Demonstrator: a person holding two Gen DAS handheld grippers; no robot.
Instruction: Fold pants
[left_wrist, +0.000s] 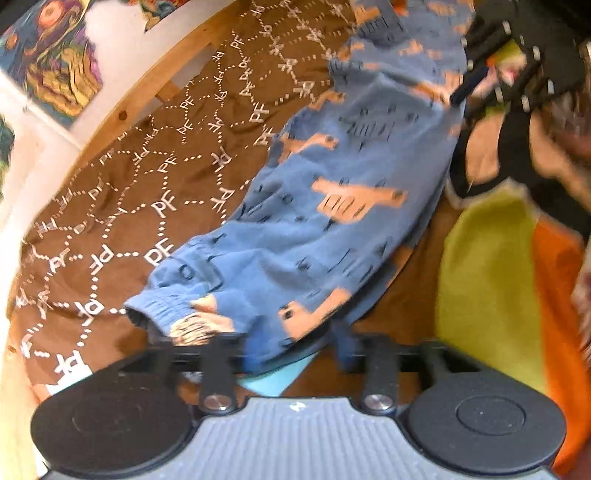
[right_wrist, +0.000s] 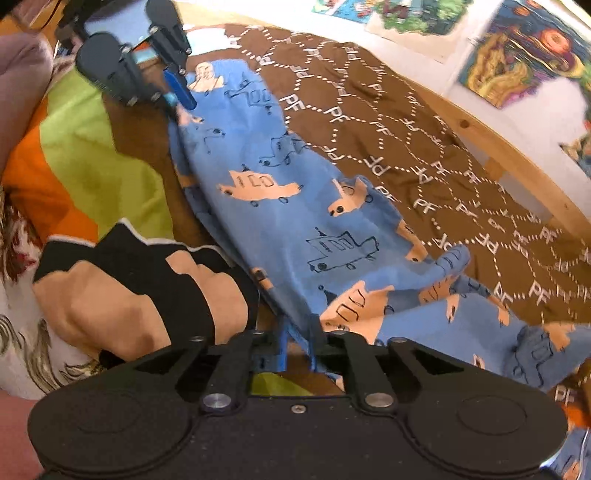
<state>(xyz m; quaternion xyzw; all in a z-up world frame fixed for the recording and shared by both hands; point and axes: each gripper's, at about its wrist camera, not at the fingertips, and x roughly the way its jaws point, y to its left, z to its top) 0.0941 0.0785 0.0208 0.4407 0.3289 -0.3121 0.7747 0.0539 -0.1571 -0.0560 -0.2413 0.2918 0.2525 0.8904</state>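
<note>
The blue cotton pants printed with peach cars (right_wrist: 303, 206) lie lengthwise on the brown patterned bedspread (right_wrist: 424, 147). The left hand-held gripper (left_wrist: 291, 354) is released over the cuff; the right hand-held gripper (right_wrist: 297, 350), narrowly parted, seems to have let go.

Setting: home bedroom, likely a child's.

Evidence:
- Bed (right_wrist: 517, 147): pale pine frame with visible knots, running along the wall beyond the jaws.
- Blanket (left_wrist: 122, 206): brown, printed with dotted hexagons and "PF" letters, spread over the mattress ahead of the jaws.
- Wall (right_wrist: 535, 114): white, just behind the frame.
- Posters (right_wrist: 524, 51): colourful painted pictures fixed to the wall, far side from the jaws.
- Cover (right_wrist: 92, 147): green and orange fabric, beside the jaws on the near side.
- Pants (right_wrist: 295, 221): small, blue, printed with cartoon vehicles, lying on the blanket.
</note>
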